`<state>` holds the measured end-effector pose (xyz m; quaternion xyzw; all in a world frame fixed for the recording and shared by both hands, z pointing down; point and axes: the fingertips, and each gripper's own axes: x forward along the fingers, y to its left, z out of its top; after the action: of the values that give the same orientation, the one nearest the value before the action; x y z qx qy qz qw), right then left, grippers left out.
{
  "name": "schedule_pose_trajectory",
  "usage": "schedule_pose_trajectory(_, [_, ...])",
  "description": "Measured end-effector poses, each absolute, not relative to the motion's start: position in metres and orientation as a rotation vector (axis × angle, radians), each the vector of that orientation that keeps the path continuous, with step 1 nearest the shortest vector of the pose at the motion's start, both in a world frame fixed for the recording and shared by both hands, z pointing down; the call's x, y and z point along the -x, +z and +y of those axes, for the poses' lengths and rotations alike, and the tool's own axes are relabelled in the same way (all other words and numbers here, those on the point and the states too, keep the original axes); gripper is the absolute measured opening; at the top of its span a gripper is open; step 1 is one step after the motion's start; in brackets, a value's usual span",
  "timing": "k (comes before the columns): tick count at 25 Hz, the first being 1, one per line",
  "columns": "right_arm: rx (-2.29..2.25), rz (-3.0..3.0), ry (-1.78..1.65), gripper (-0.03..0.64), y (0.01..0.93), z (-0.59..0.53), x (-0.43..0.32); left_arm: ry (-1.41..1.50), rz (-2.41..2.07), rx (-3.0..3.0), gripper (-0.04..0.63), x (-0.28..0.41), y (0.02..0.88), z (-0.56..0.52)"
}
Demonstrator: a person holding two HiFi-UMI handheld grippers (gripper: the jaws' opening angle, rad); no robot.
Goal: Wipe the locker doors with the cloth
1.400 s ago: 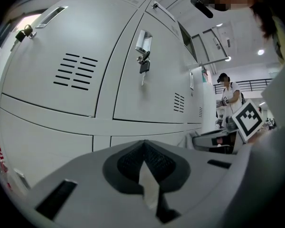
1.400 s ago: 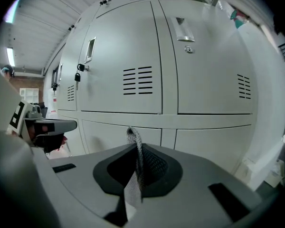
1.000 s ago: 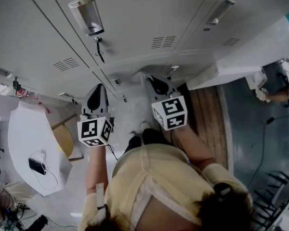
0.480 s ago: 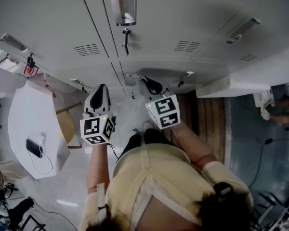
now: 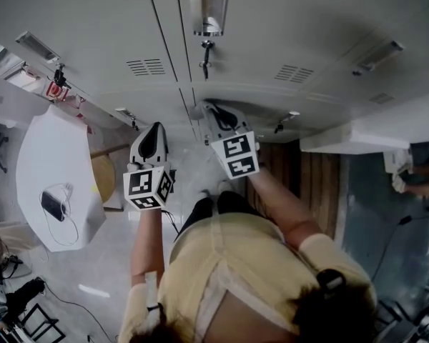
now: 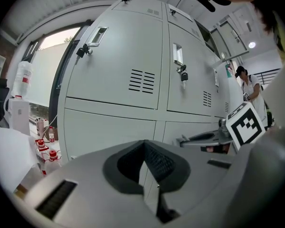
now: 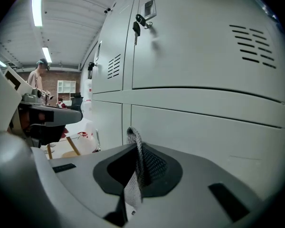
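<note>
The right gripper [image 7: 137, 163], jaws pinched on the cloth [image 7: 133, 186], has edged in toward the lower locker door [image 7: 204, 137] this last second (left gripper [image 6: 145, 167] closed on nothing, idling alongside), so a wiping pass looks close.

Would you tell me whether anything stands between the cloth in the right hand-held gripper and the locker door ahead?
Nothing visible does. The cloth is pinched in the right hand-held gripper, and the plain lower locker door lies straight ahead with open air between. The keys hang higher up.
</note>
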<state>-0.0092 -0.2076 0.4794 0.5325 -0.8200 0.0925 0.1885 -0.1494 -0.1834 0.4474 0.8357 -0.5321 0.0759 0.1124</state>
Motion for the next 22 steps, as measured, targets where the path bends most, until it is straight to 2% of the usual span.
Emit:
schedule_pose_trajectory(9, [-1.549,-2.257,0.265,0.014,0.482,-0.212,-0.010,0.238,-1.559,-2.454,0.002,0.149,0.450,-0.189])
schedule_pose_trajectory(22, [-1.729,-2.119,0.318,0.014,0.486,-0.195,-0.079,0.260,-1.395,-2.547,0.002,0.097,0.455,-0.197])
